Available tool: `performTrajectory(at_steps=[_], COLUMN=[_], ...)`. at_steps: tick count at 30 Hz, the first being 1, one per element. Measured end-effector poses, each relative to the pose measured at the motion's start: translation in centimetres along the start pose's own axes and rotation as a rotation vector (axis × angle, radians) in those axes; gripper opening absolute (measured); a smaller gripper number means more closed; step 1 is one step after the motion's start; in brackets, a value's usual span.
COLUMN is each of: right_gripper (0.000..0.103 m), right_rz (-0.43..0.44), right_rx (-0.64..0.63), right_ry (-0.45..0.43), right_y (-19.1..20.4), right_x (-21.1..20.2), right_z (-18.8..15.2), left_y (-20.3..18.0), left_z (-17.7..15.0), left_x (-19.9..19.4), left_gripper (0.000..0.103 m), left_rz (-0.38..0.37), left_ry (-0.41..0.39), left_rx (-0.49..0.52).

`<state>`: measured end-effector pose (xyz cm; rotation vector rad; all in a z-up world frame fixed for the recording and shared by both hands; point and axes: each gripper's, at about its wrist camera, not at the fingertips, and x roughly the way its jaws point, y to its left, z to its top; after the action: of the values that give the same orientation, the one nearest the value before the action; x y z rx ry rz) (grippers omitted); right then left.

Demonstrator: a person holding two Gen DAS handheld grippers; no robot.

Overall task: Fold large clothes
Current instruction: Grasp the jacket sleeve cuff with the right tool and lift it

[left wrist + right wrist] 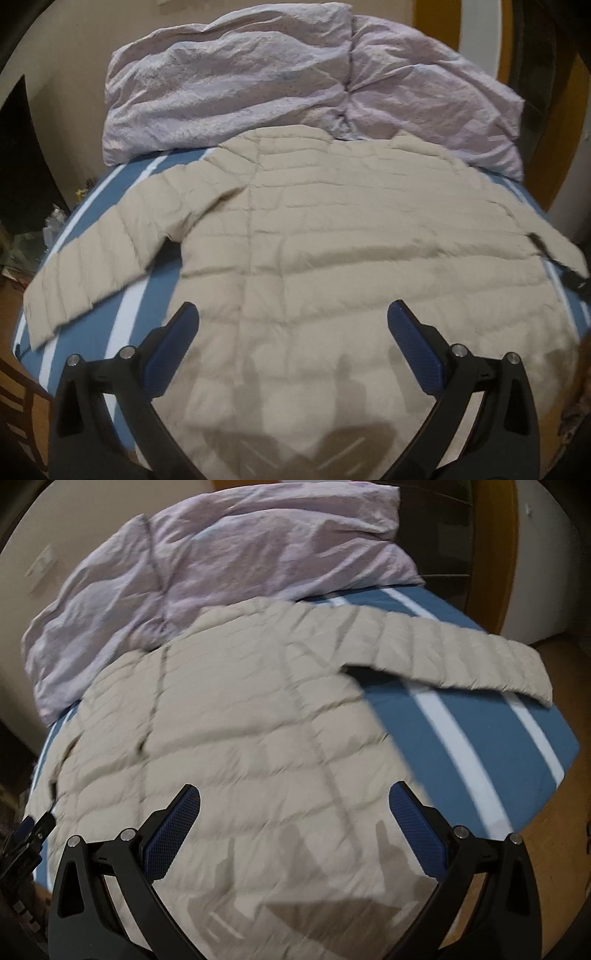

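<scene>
The beige quilted jacket lies spread flat on the blue striped bed, collar end touching the crumpled lilac duvet and hem toward both grippers, so its long axis runs straight away from them. One sleeve reaches out from the jacket's body on the left gripper's side, the other sleeve on the right gripper's side. The left gripper and right gripper both hover above the hem end, jaws spread wide and holding nothing. Each sleeve looks nearest its own-side gripper, probably the first fold.
</scene>
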<state>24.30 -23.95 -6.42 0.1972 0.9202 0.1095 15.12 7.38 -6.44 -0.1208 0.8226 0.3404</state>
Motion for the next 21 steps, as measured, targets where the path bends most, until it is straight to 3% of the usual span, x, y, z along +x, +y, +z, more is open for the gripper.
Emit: performTrajectory(at_steps=[10,15,18,21], right_gripper=[0.102,0.102,0.096,0.091], right_rz=[-0.259,-0.388,-0.474,-0.505], right_rx=[0.158,0.271,0.354,0.437], right_ry=[-0.053,-0.091,-0.106,-0.091], right_y=[-9.3,-15.6,-20.5,-23.8], right_x=[4.5,5.0,5.3,5.8], right_z=[5.8,8.2,9.3,9.4], left_y=[0.9,0.8,0.9,1.1], left_z=[0.0,-0.5,-0.7,-0.6], left_x=[6.3,7.3,7.8,8.2], left_gripper=[0.101,0.101,0.101,0.101], left_rz=[0.185,0.188,0.180,0.162], left_ry=[0.026,0.037,0.056,0.077], left_rx=[0.025,0.030,0.029,0.015])
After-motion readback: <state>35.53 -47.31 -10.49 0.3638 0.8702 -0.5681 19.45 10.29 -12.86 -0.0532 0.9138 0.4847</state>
